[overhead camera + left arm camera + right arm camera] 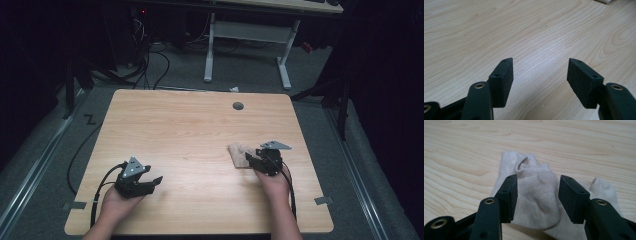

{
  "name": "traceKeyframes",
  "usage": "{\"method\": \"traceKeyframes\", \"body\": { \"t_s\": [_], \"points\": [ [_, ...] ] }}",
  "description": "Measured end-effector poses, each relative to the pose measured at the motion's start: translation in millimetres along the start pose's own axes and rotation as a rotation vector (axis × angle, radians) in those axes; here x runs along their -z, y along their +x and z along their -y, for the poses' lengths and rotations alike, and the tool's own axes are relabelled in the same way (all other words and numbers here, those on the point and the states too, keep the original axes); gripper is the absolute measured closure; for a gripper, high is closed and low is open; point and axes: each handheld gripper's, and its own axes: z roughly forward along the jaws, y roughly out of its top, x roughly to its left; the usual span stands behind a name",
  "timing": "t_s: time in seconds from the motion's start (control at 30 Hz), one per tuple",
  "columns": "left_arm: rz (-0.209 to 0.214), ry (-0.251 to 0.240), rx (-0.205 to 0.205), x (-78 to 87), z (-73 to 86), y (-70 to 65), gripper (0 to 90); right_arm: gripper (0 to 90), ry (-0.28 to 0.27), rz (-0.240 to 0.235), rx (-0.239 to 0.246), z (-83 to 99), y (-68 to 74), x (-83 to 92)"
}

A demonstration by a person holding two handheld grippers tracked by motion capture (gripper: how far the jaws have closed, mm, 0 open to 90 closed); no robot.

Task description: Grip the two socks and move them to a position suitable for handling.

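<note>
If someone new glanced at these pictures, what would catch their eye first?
Probably the beige socks, lying bunched on the wooden table at its right side, with the open right gripper poised over them. The left gripper waits open over bare wood.

Sock [239, 154] on table [190, 130], right side

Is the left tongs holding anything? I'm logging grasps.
No: in the left gripper view the left tongs stand open, with bare table between the jaws.
</note>
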Motion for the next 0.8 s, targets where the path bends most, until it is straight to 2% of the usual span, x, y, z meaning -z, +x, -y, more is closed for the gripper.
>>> {"method": "traceKeyframes", "body": {
  "t_s": [0.17,0.23,0.43,0.53,0.57,0.8],
  "points": [
    [0.002,0.002,-0.002,-0.8,0.1,-0.9,38.6,51.6,0.003,0.012,0.006,0.4,0.5,-2.8],
    [0.003,0.004,-0.004,-1.0,0.1,-1.1,38.6,51.7,0.024,0.018,-0.003,1.7,-0.8,-6.5],
    [0.004,0.003,-0.004,-0.9,0.1,-1.0,38.6,52.9,0.043,0.021,-0.007,3.5,-2.0,-10.6],
    [0.004,0.002,-0.004,-0.8,0.2,-0.9,38.5,57.3,0.047,0.029,-0.005,4.1,-1.9,-11.3],
    [0.005,0.002,-0.002,-0.7,0.2,-0.8,38.5,63.9,0.04,0.021,-0.004,4.4,-2.4,-10.2],
    [0.006,0.003,-0.003,-1.2,0.1,-0.7,38.4,77.5,0.04,0.019,0.012,5.6,0.9,-9.1]
  ]
}}
